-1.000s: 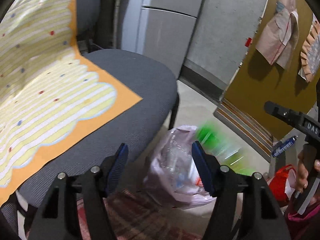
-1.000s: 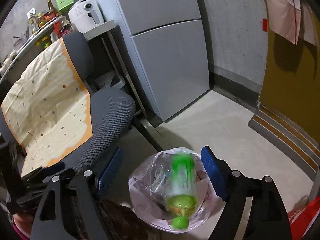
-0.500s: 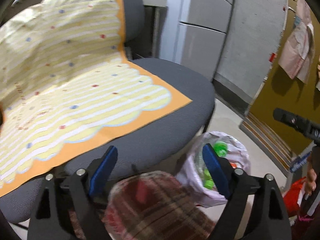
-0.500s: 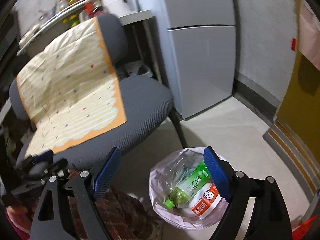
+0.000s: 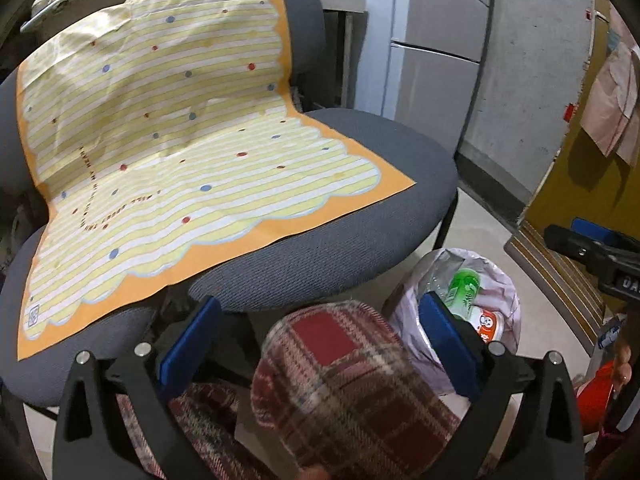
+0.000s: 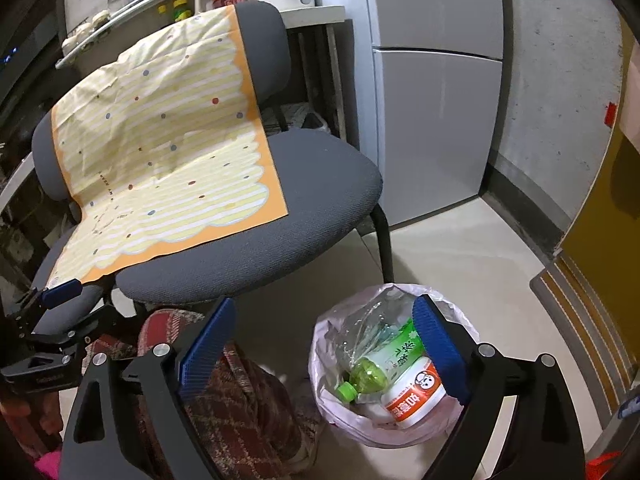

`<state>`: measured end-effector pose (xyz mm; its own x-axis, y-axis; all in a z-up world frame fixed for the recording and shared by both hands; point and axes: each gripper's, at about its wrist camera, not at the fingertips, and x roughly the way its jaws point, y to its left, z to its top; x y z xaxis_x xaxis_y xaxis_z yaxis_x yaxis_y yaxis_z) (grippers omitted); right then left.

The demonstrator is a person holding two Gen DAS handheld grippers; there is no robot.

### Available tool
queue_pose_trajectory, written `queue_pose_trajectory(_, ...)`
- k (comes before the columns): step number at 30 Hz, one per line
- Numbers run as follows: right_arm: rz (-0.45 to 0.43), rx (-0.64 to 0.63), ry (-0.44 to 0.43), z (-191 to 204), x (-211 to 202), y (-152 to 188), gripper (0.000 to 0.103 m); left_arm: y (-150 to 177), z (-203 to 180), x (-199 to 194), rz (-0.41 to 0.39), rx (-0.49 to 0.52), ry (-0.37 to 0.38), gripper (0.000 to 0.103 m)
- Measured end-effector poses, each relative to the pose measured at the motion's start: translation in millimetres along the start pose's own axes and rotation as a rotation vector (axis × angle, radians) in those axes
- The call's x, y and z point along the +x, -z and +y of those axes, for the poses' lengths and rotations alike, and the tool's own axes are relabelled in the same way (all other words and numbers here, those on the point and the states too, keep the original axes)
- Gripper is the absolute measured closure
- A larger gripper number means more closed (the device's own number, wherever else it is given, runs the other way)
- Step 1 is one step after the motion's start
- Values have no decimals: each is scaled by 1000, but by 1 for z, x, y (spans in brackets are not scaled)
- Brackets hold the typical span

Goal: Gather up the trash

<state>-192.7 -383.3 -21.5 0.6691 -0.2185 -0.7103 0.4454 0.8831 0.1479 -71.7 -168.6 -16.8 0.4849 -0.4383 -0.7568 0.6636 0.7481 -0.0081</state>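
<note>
We hold the left gripper (image 5: 316, 344) and the right gripper (image 6: 322, 344) with fingers wide apart, gripping nothing. The green bottle (image 6: 376, 364) lies inside the bin bag (image 6: 460, 322) on the floor, beside a white tub (image 6: 416, 396). The bag stands near the grey chair (image 6: 320, 184).

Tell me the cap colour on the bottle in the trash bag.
Bright green cap on the bottle, clearest in the right wrist view.
</note>
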Motion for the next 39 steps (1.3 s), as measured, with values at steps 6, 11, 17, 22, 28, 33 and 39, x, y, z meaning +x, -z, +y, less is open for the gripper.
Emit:
queue_pose_trajectory(6, 9, -40, 3, 10, 2, 3, 13, 7, 14, -6, 19, -35, -62, 7)
queue_pose_trajectory(11, 23, -60, -1, 17, 6, 5, 13, 11, 23, -7, 36, -57, -82, 7)
queue_pose_trajectory(17, 26, -64, -1, 19, 7, 6, 13, 12, 27, -8, 36, -70, -90, 7)
queue_pose_trajectory(22, 28, -62, 2, 20, 7, 6, 13, 12, 27, -8, 38, -76, -93, 7)
queue_pose_trajectory(28, 29, -65, 4, 19, 8, 7, 13, 12, 27, -7, 43, -80, -99, 7)
queue_pose_trajectory(33, 29, -64, 5, 20, 8, 7, 13, 12, 29, -6, 48, -84, -104, 7)
queue_pose_trajectory(39, 28, -64, 4, 20, 8, 6, 13, 13, 30, -7, 47, -85, -106, 7)
